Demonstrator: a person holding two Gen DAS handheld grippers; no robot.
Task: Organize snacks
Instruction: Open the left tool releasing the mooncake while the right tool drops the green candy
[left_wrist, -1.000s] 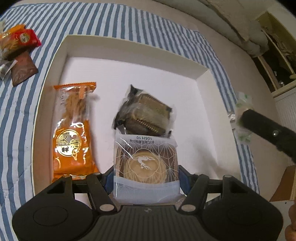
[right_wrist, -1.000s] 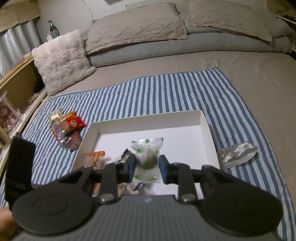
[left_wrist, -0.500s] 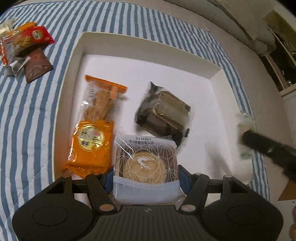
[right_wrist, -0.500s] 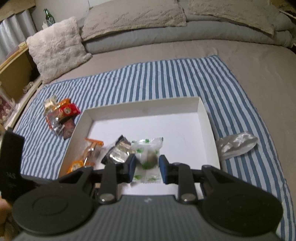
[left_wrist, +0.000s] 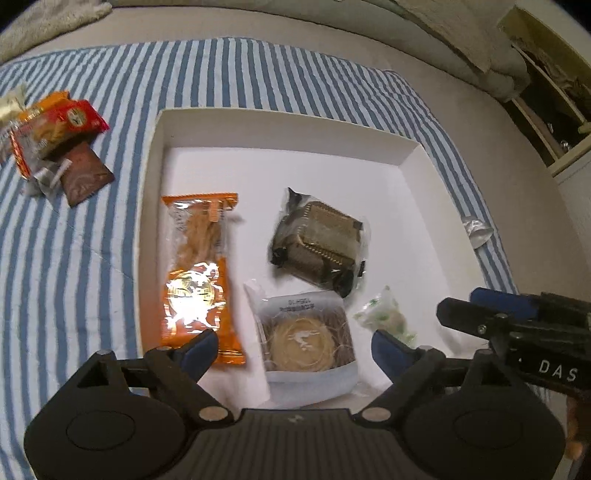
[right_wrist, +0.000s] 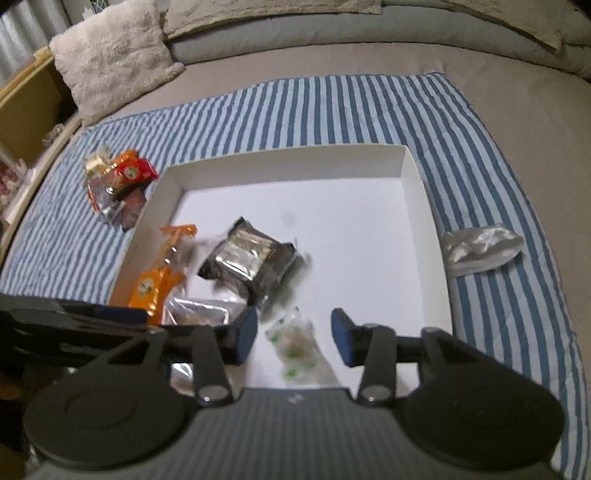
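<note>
A white box (left_wrist: 410, 151) (right_wrist: 417, 173) lies on a striped cloth. In it are an orange snack packet (left_wrist: 197, 277) (right_wrist: 157, 280), a dark cake packet (left_wrist: 319, 242) (right_wrist: 251, 258), a pale blue pastry packet (left_wrist: 306, 339) and a small green-and-white sweet (left_wrist: 386, 319) (right_wrist: 295, 343). My left gripper (left_wrist: 295, 345) is open, with the pastry packet lying between its fingers. My right gripper (right_wrist: 293, 332) is open above the sweet and also shows in the left wrist view (left_wrist: 509, 325).
A pile of loose snacks (left_wrist: 51, 136) (right_wrist: 114, 184) lies on the cloth left of the box. A silver wrapper (right_wrist: 480, 249) (left_wrist: 476, 230) lies right of the box. Pillows (right_wrist: 110, 62) and a shelf (left_wrist: 546, 110) border the bed.
Both grippers have opened. The pastry packet and the green-and-white sweet have dropped from the fingers into the front of the box.
</note>
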